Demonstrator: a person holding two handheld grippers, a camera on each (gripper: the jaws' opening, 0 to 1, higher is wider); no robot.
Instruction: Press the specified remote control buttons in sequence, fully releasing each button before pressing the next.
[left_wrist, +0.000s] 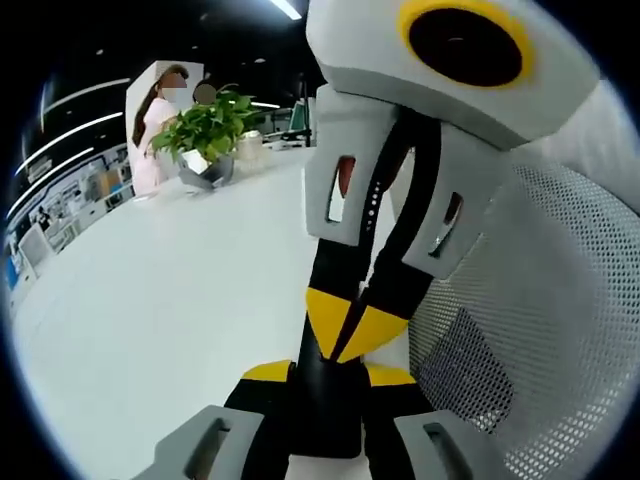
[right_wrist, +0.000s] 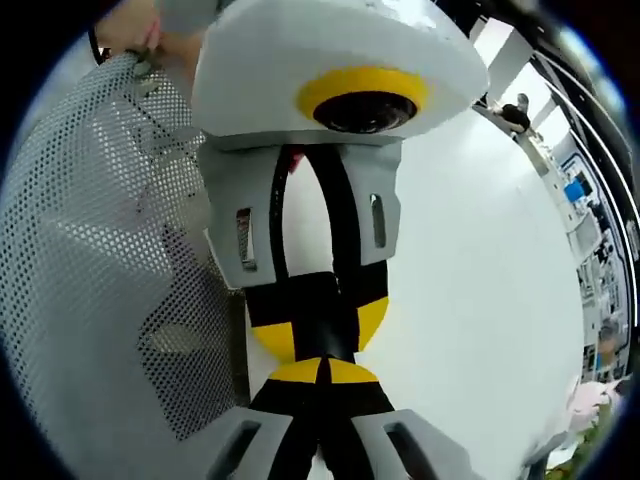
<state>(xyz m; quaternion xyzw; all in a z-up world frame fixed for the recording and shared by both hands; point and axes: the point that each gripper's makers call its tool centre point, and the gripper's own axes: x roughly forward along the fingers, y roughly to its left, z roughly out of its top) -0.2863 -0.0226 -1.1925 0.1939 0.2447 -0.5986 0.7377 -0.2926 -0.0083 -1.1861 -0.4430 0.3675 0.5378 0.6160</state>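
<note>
The left gripper (left_wrist: 328, 375) has grey jaws with yellow tips. In the left gripper view they come up from the bottom and stand a little way apart. A slim black remote control (left_wrist: 325, 410) sits between them, and each yellow tip looks pressed against one side of it, so the left gripper has hold of the remote. The remote is seen end on, so its buttons cannot be made out.

The right gripper (left_wrist: 350, 325) comes down from the top right of that view. Its two yellow tips are closed tight together in a point, with nothing between them. The point sits right at the top of the black remote, and it looks like it is touching.

In the right gripper view, the right gripper's own yellow tips meet in the middle, just under the left gripper's wider tips.

The remote is held up over a big white table (left_wrist: 180, 300), near the edge where a white mesh chair back (left_wrist: 560, 300) stands. The chair is just beside both grippers.

Near the far edge of the table stands a leafy green plant (left_wrist: 205, 125) in a shiny silver pot (left_wrist: 205, 172). A person in a pink top (left_wrist: 150, 120) stands behind that edge, beside the plant.
</note>
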